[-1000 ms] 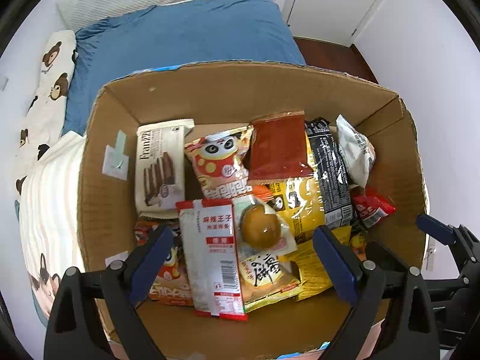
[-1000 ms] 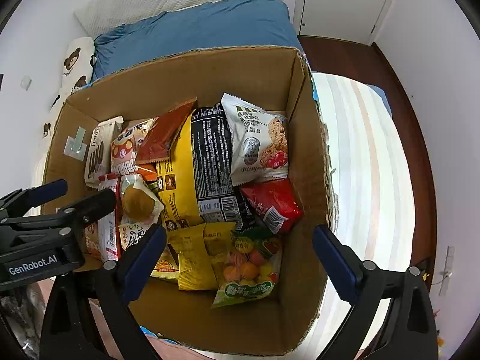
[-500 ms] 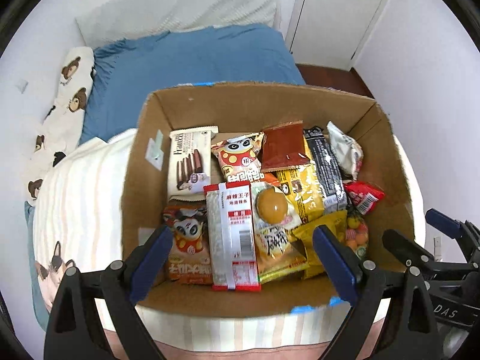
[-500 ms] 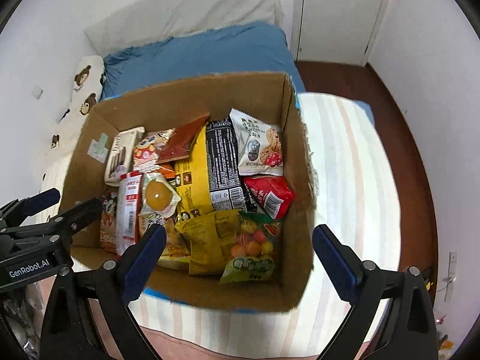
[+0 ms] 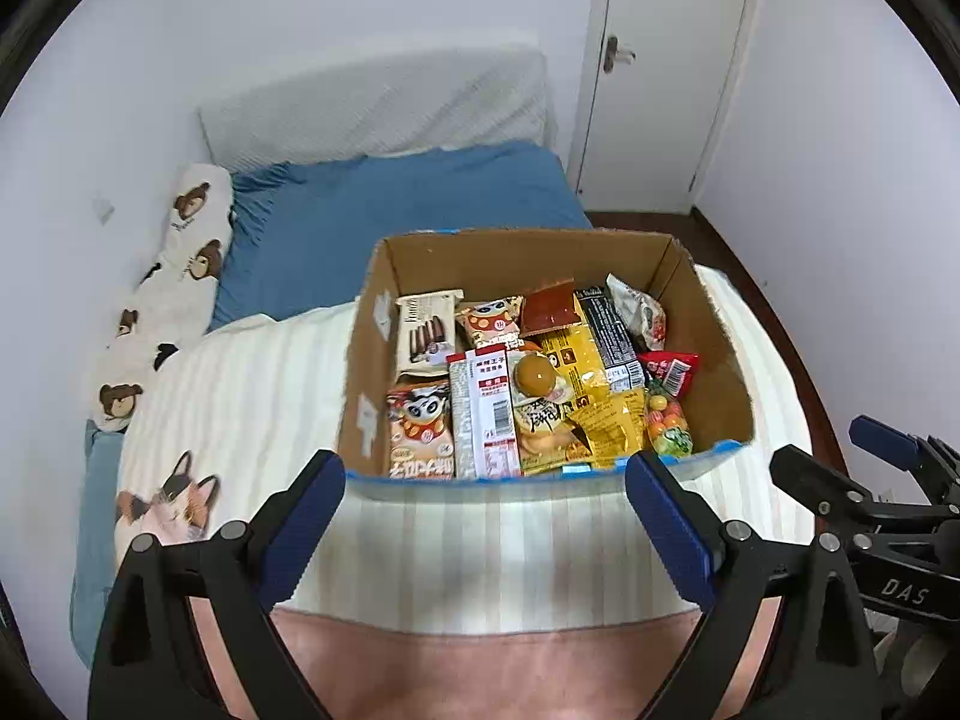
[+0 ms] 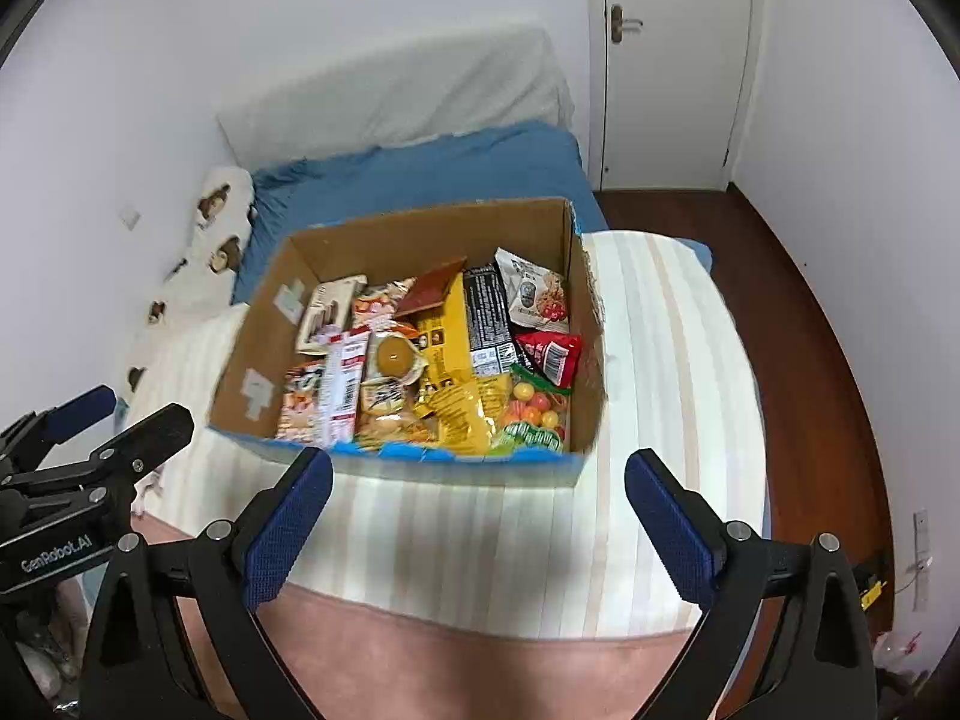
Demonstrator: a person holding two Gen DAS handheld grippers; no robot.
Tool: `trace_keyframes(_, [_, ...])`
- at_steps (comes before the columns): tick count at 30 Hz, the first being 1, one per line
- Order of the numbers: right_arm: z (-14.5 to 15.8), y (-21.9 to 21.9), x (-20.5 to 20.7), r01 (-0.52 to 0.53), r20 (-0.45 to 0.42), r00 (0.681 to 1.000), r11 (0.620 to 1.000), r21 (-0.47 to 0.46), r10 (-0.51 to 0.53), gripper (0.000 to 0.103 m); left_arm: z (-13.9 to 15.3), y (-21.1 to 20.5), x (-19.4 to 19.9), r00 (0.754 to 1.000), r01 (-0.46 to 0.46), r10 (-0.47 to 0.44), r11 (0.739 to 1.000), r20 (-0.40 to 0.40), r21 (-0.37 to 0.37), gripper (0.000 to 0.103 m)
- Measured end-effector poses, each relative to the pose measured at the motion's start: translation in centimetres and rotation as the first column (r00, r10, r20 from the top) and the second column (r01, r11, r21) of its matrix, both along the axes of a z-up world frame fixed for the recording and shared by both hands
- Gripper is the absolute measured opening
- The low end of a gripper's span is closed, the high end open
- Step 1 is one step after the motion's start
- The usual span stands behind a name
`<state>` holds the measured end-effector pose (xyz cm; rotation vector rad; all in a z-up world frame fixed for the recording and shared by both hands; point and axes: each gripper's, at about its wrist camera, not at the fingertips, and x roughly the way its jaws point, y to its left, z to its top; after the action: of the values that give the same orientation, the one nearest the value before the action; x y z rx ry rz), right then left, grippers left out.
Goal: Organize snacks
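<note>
A bed with a blue sheet fills most of the room, with a pale striped blanket spread over its near part and a bear-print pillow along the wall side. On the striped blanket sits an open cardboard box, its near rim edged in blue tape. The box is packed with snacks lying flat and overlapping. A yellow bag lies in the middle, with a black packet beside it toward the right wall of the box. On the left lie a cream wafer pack and, nearer the camera, a panda-print packet. A white and red barcode packet lies between that and the yellow bag. A small red packet and a bag of coloured sweets lie against the right wall.

The left tongs hang above the blanket just short of the box, blue pads spread wide apart and holding nothing. The right tongs are likewise spread wide and empty, near the box's front edge.
</note>
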<state>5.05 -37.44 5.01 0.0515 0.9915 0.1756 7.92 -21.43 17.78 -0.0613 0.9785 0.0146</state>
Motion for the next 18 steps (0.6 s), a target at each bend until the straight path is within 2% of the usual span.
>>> trace_keyframes(9, [5.4, -0.5, -8.8, -0.005, 0.133, 0.991, 1.000, 0.010, 0.004, 0.100, 3.7, -0.4, -6.8, 0.995, -0.019, 0.019, 1.000, 0.096, 0.002, 0.096])
trace_keyframes(14, [8.1, -0.4, -12.2, -0.015, 0.190, 0.982, 1.000, -0.003, 0.015, 0.100, 5.7, -0.7, -10.0, 0.988, -0.016, 0.011, 0.999, 0.152, 0.030, 0.096])
trace_keyframes(18, [10.0, -0.5, -14.5, -0.018, 0.228, 0.973, 1.000, -0.017, 0.021, 0.101, 6.8, -0.6, -11.6, 0.985, -0.021, 0.017, 1.000, 0.169, 0.022, 0.096])
